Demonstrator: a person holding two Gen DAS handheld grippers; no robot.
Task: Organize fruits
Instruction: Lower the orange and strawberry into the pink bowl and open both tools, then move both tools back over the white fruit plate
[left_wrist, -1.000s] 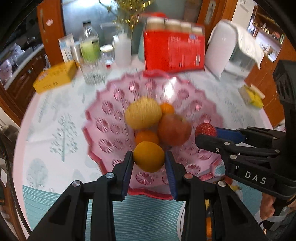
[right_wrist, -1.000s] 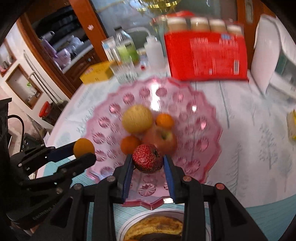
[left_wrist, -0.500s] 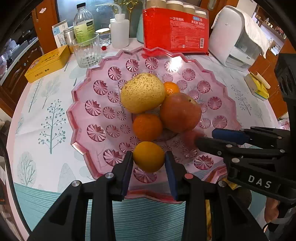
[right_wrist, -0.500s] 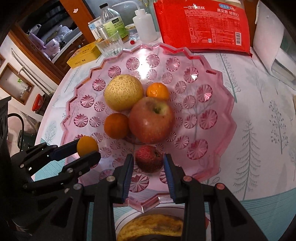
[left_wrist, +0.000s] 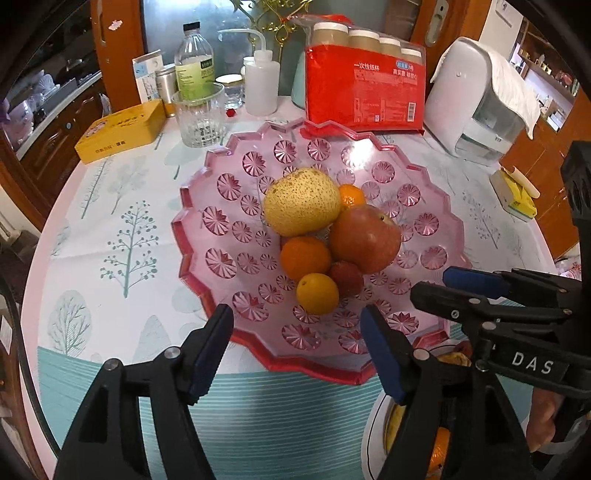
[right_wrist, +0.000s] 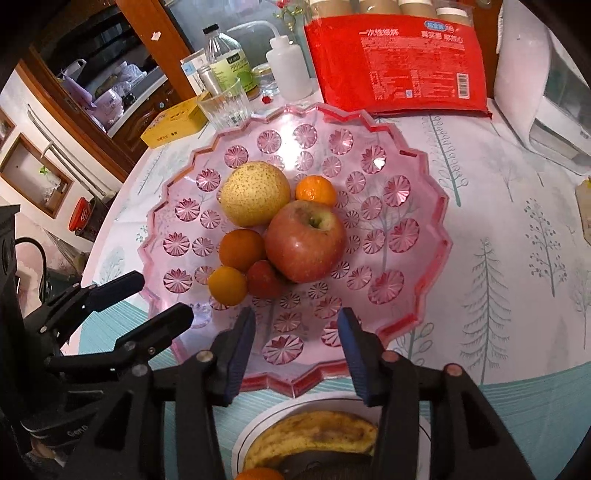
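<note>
A pink glass fruit dish (left_wrist: 221, 225) (right_wrist: 413, 206) holds a yellow pear (left_wrist: 301, 201) (right_wrist: 255, 194), a red apple (left_wrist: 364, 238) (right_wrist: 304, 240), two mandarins (left_wrist: 304, 256) (right_wrist: 316, 190), a small orange (left_wrist: 317, 293) (right_wrist: 227, 285) and a red lychee (left_wrist: 345, 277) (right_wrist: 264, 278). My left gripper (left_wrist: 295, 332) is open and empty at the dish's near rim, just behind the small orange. My right gripper (right_wrist: 295, 332) is open and empty at the near rim, behind the lychee; it also shows in the left wrist view (left_wrist: 439, 288).
A white plate (right_wrist: 258, 424) with a browned banana (right_wrist: 310, 435) sits at the near table edge. Behind the dish stand a red package (left_wrist: 364, 92), a glass (left_wrist: 199, 114), bottles (left_wrist: 194, 62), a yellow tin (left_wrist: 120, 129) and a white appliance (left_wrist: 476, 99).
Both grippers opened and drew back toward the near rim. The small orange and the lychee left the jaws and now rest in the dish beside the other fruit.
</note>
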